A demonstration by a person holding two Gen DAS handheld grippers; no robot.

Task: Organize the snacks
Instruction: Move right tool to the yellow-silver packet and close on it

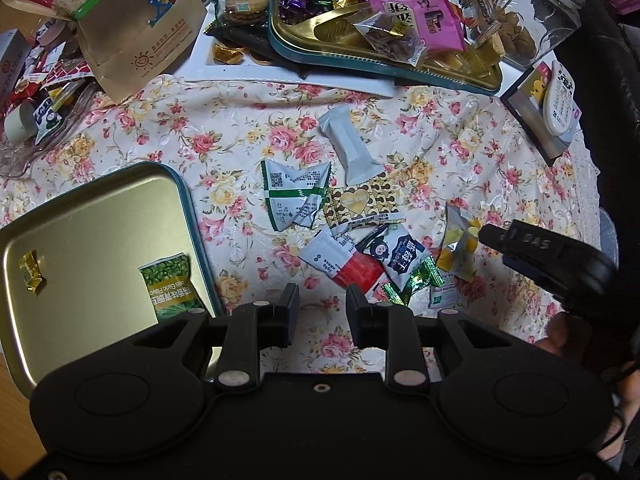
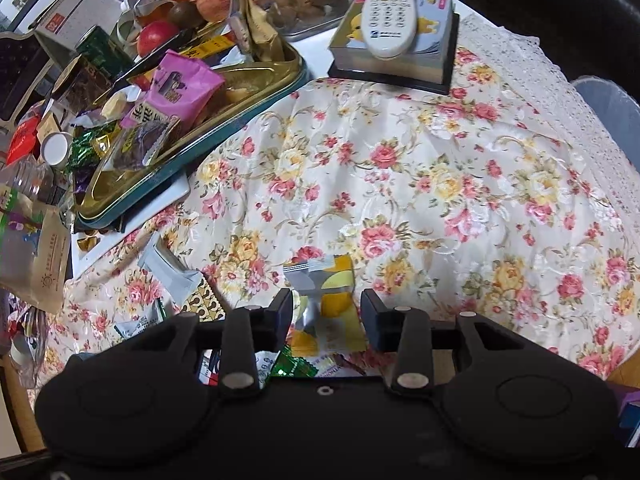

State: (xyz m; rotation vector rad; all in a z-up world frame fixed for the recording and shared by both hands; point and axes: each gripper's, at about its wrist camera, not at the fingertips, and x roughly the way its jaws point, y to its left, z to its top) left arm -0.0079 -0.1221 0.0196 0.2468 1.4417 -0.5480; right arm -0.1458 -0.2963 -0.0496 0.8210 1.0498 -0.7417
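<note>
A gold tin tray (image 1: 100, 208) is seen at eight o'clock in the left wrist view, laid flat on the floral worktop (image 1: 224, 128) close to the loose snacks, presumably so that sorted packets can be dropped in with a short carry. Two things are already held in it: a green pea packet (image 1: 170, 284) at its near right edge and a small gold candy (image 1: 32, 272) at its left side. The left gripper (image 1: 323, 300) is held over bare cloth just right of the tray, its jaws apart with nothing between them, which suggests it is free for another pick. The unsorted pile is spread at the centre, from twelve to four o'clock of that gripper: a white bar (image 1: 352, 144), a green-and-white sachet (image 1: 296, 196), a gold heart packet (image 1: 360, 204) and a red-and-white packet (image 1: 344, 264). The right gripper (image 2: 326, 308) is pointed steeply down over the yellow-and-silver packet (image 2: 332, 300), which lies flat on the cloth between its jaws; the pads stand apart on either side and are not yet pressed on it. Well beyond, at twelve o'clock, an overfull snack tin (image 1: 384, 68) is seen.
</note>
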